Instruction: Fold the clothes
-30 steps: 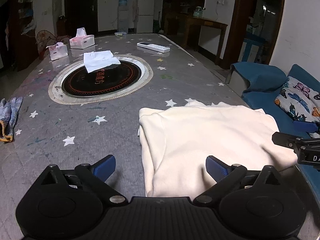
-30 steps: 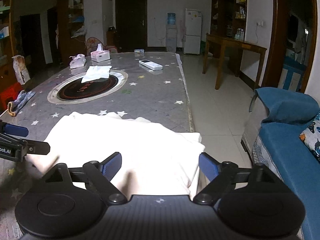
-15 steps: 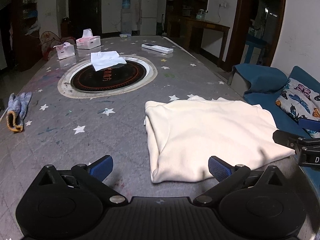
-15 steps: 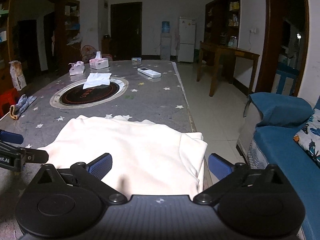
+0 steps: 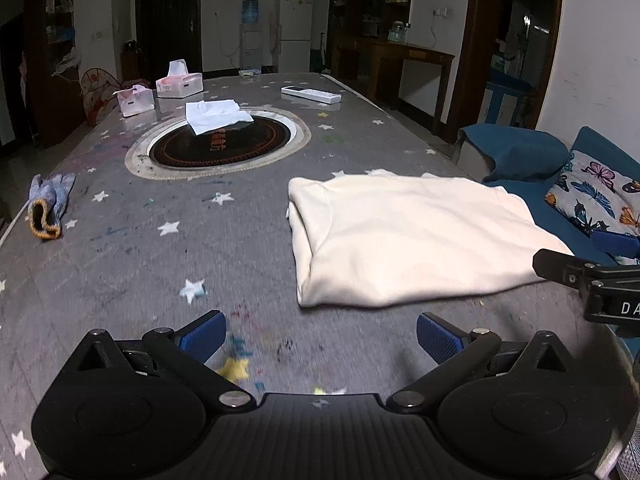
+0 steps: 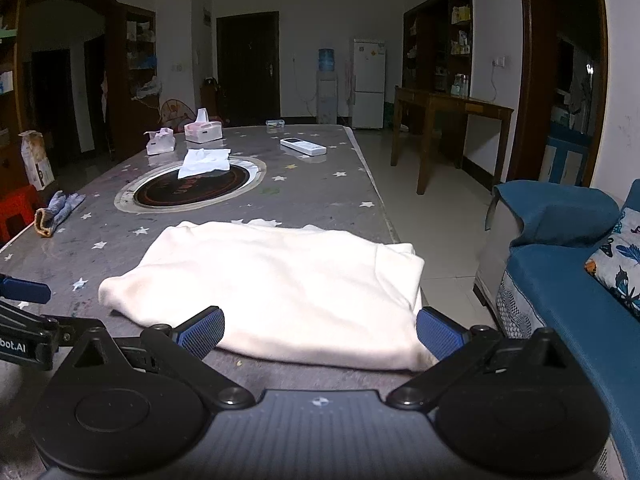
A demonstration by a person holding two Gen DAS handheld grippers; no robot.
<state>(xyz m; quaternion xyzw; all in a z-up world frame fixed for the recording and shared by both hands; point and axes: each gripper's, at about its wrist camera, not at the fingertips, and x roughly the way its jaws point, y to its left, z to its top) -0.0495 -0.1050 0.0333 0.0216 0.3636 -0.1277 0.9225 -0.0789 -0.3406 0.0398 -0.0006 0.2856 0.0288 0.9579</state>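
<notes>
We look down a long grey table printed with white stars, a round black hotplate ringed in pale trim set into its middle, in a dim living room with a dark door, a white fridge and a water dispenser against the far wall. A wooden side table stands on the tiled floor to the right, and a blue sofa with a butterfly-print cushion runs beside the near end. The folded cream garment lies flat on the table's near right corner, its right edge at the table's rim. Two tissue boxes sit at the far left, each with a sheet sticking up from its slot; a loose white cloth lies over the hotplate's rim, a white remote lies beyond it, and a grey work glove rests at the left edge. Our left gripper hovers over bare table just short of the garment, its blue fingers spread wide and holding nothing. Our right gripper has just been opening, its fingers now fully apart, flanking the garment's near edge without pinching it.
</notes>
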